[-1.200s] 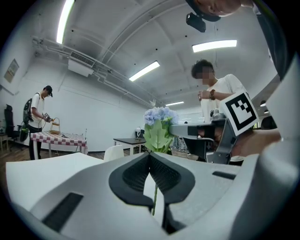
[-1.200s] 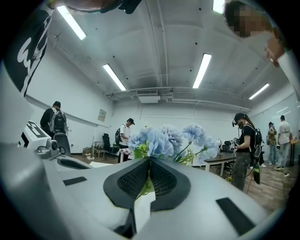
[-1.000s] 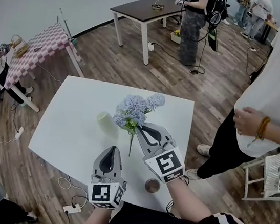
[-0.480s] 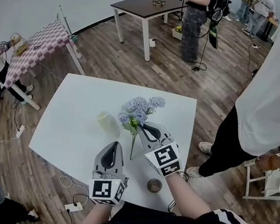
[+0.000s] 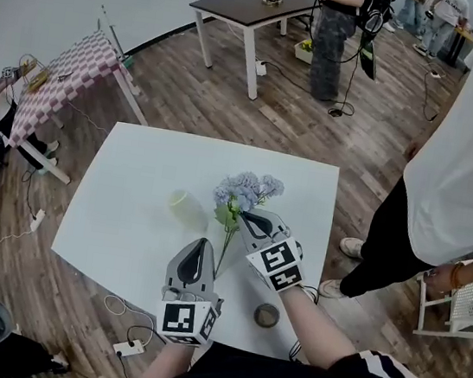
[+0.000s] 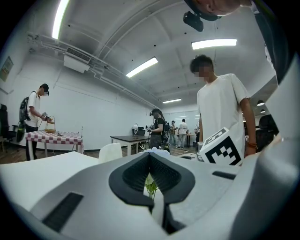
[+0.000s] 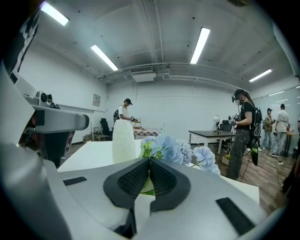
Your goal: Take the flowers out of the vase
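Removal of flowers from vase, late stage, as I follow it from my remote station. The flowers (image 5: 246, 192), a bunch of pale blue heads on one green stem, are already clear of the vase (image 5: 186, 209). The vase stands upright without them on the white table (image 5: 120, 211), just left of the blooms. My right gripper (image 5: 246, 219) has its jaws closed on the stem directly beneath the heads, and the right gripper view shows leaf in the slit between the pads. From there the stem runs back toward me. My left gripper (image 5: 202, 245) is closed on nothing. Its pads meet, and the stem passes just beside its tip, visible through the slit in the left gripper view but, as far as I judge, not pinched. The step in hand is laying the bunch down. To do it well I would pick the bare patch of table to the right of the vase. I would bring the stem end down first, then let the heads settle, and part the right jaws only once the weight rests on the table, so that nothing drops or rolls. I would hold the left gripper back from the stem, steer wide of the light-looking vase, and avoid the small brown round thing (image 5: 267, 316) near the table's near edge. A bystander in a white shirt (image 5: 463, 163) stands well apart at the right.
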Tool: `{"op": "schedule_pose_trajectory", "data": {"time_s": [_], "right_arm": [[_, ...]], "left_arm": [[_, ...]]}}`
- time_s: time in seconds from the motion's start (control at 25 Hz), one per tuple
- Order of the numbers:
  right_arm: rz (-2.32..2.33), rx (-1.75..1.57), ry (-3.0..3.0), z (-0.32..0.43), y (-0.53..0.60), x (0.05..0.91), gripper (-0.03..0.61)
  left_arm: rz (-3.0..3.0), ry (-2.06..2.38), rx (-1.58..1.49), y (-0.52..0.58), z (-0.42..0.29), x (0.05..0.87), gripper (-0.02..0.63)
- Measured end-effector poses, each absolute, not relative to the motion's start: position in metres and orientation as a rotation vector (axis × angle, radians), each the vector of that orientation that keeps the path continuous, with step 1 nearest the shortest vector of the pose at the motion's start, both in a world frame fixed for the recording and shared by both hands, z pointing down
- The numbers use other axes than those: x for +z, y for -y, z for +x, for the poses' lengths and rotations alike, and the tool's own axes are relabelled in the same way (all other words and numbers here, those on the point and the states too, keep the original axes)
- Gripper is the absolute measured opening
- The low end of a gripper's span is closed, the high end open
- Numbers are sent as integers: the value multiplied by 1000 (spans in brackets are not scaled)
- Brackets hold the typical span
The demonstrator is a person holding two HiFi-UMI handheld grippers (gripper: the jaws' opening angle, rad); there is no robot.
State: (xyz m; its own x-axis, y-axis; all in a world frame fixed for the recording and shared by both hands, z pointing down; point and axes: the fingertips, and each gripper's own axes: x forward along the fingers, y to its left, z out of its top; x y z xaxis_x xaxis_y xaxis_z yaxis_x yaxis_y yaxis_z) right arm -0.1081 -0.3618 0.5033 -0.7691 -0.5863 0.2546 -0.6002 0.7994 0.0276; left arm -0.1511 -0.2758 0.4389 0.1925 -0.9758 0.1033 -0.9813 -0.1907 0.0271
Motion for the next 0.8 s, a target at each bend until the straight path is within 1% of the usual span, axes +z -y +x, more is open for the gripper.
{"op": "schedule_pose_trajectory", "data": {"time_s": [0.24, 0.8], "right_arm": [[923, 129, 2710, -106, 367, 529, 21], [948, 222, 2665, -107, 374, 556, 24]], "left_arm": [[2350, 1940, 110, 277, -152, 446, 2], [2340, 1926, 121, 286, -164, 448, 2]]}}
